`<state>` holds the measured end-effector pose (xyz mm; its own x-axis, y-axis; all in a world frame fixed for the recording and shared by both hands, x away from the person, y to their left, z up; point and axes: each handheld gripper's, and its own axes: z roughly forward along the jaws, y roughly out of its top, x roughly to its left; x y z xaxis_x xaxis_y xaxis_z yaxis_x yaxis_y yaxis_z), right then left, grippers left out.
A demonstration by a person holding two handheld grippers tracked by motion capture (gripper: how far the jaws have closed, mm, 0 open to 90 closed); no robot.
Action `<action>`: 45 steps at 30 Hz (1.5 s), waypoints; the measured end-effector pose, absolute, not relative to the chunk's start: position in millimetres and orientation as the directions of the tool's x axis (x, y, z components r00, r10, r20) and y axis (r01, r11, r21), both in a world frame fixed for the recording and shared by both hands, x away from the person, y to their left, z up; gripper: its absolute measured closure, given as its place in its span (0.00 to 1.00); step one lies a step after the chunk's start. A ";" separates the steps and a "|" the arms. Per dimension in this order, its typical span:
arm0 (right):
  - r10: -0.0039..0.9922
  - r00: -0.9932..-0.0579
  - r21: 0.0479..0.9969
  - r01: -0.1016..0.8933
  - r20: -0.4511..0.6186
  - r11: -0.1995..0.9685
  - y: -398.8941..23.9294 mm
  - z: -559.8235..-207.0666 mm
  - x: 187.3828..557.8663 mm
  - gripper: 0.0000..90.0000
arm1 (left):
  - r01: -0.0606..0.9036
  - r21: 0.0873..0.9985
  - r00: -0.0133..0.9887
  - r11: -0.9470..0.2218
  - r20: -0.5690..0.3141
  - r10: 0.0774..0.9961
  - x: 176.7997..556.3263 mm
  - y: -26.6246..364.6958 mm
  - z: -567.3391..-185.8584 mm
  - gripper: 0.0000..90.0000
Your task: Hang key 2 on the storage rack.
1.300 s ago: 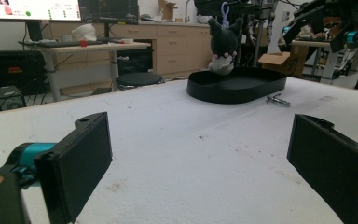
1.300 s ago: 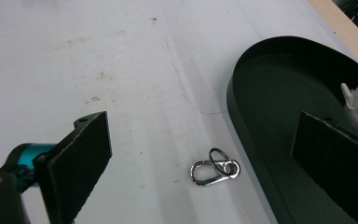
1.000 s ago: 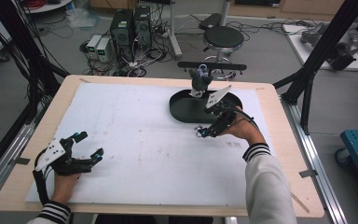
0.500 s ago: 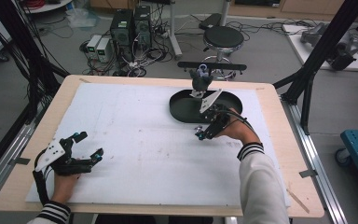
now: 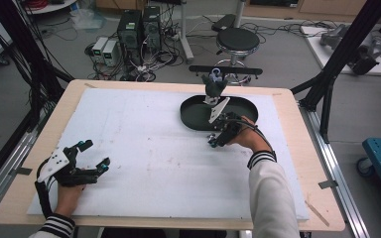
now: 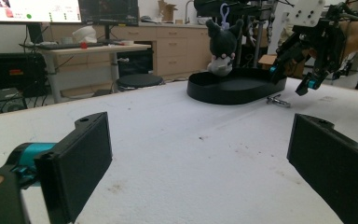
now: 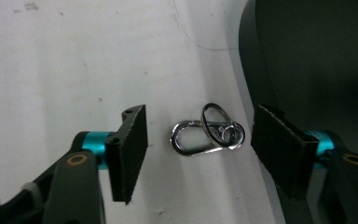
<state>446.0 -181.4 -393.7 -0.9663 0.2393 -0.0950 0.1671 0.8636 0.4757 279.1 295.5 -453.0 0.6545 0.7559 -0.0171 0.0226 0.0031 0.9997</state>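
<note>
A wooden table (image 5: 297, 163) covered by a white foam sheet (image 5: 144, 144) stands in a lab; computers, cables and 1 round stool (image 5: 235, 40) sit on the floor behind it. On the far right part of the sheet lies 1 black oval tray (image 5: 193, 116), and 1 small dark plush toy (image 5: 214, 84) with a loop on its head stands at the tray's far edge.

The work in hand looks like picking up 1 silver key clip (image 7: 207, 132), a snap hook joined to a ring, which lies flat on the sheet just beside the tray's near wall. Judged from how things lie, the pickup is only starting: the clip rests on the foam, not yet lifted.

The right gripper (image 7: 199, 137) points down over the clip with 1 jaw on each side of it. Its jaws have just been closing, yet gaps show between both pads and the metal, so nothing is clamped. What is left, as I read it, is to finish the squeeze, lift the clip, and probably carry it into the tray or to the toy.

The left gripper (image 5: 90, 157) rests on the near left of the sheet, well apart from the tray, with its 2 jaws spread wide and nothing between them.

Count: 2 grippers, 1 tray, 1 plush toy, 1 key clip, 1 stool.
</note>
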 end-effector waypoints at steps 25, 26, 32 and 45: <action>0.189 -0.966 0.374 0.112 -0.179 0.921 -172.9 -405.3 449.9 0.74 | 0.023 1.000 0.653 0.005 -0.018 0.757 279.2 295.4 -453.0 0.08; 0.192 -0.965 0.376 0.113 -0.180 0.920 -172.7 -405.7 450.3 0.75 | 0.023 1.000 0.653 0.005 -0.019 0.758 279.1 295.4 -453.0 0.08; 0.193 -0.963 0.375 0.111 -0.187 0.920 -172.1 -405.5 451.3 0.82 | 0.025 1.000 0.653 0.006 -0.021 0.757 279.1 295.5 -453.0 0.08; 0.206 -0.957 0.382 0.117 -0.203 0.917 -172.8 -403.3 452.8 0.89 | 0.026 1.000 0.653 0.006 -0.021 0.757 279.1 295.6 -453.0 0.08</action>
<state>452.8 -172.8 -403.3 -0.9571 0.2065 -0.2032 0.1166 0.9167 0.3822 279.1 295.6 -453.0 0.6530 0.7571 -0.0212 0.0257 0.0059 0.9997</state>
